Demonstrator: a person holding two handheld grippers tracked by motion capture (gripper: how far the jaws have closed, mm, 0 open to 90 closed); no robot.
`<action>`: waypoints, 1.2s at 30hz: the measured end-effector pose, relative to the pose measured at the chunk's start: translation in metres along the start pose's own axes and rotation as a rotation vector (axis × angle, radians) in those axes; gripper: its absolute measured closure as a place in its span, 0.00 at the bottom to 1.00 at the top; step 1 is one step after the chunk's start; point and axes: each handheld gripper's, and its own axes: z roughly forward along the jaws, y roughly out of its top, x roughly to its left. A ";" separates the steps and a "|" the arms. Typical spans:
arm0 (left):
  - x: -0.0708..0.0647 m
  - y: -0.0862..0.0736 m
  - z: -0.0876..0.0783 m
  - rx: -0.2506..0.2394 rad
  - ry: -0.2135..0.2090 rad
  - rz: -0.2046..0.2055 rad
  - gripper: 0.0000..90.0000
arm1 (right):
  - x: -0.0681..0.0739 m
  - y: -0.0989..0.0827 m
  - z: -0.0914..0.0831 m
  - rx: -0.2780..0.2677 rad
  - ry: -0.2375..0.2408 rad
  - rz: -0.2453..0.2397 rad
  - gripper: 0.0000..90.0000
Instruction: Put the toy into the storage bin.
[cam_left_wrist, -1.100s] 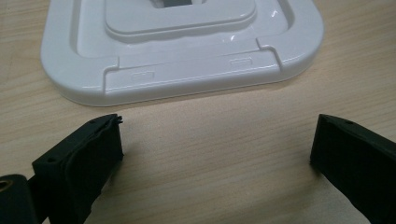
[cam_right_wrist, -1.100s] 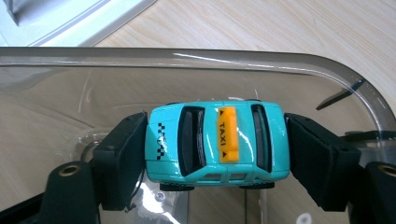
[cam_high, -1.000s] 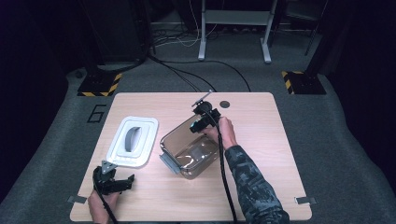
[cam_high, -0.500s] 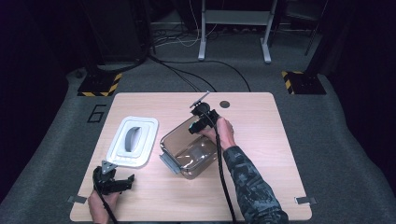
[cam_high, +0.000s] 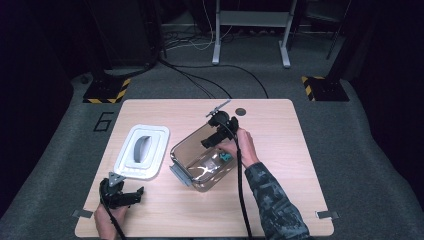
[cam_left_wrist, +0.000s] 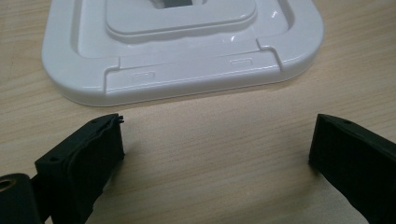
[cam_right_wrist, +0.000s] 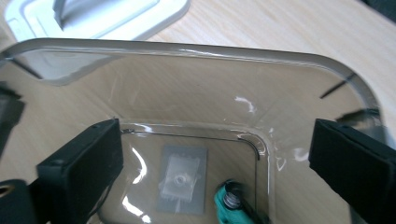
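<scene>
A clear plastic container (cam_high: 192, 162) stands mid-table, with a small teal object (cam_high: 225, 157) on its floor. My right gripper (cam_high: 212, 141) hangs over the container's far right side. In the right gripper view its jaws (cam_right_wrist: 215, 140) stand wide apart above the container wall (cam_right_wrist: 196, 51). They have just been opening, with nothing between the pads. The teal object (cam_right_wrist: 231, 205) lies below them. My left gripper (cam_high: 136, 196) rests open near the table's front left, just in front of the white lid (cam_high: 155, 145). Bare wood lies between its jaws (cam_left_wrist: 217, 135), short of the lid's edge (cam_left_wrist: 187, 79).
The lid has a grey handle (cam_high: 141, 147) and lies flat left of the container. A grey latch (cam_high: 179, 175) juts from the container's near corner. A dark round hole (cam_high: 241, 111) sits in the table's far side. A pale square label (cam_right_wrist: 182, 184) is on the container's floor.
The right hand has shifted a little over the container, and the teal object now shows on its floor. The left gripper has stayed put.
</scene>
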 end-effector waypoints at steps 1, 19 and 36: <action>0.000 0.000 0.000 0.000 0.000 0.000 0.03 | 0.001 -0.002 -0.004 -0.011 -0.003 -0.005 0.01; 0.000 0.000 0.000 0.001 0.001 0.008 0.03 | -0.016 -0.076 -0.082 -0.208 -0.107 0.085 0.00; 0.001 0.000 0.000 -0.001 0.001 0.005 0.03 | -0.042 -0.182 -0.055 -0.153 -0.191 0.273 0.00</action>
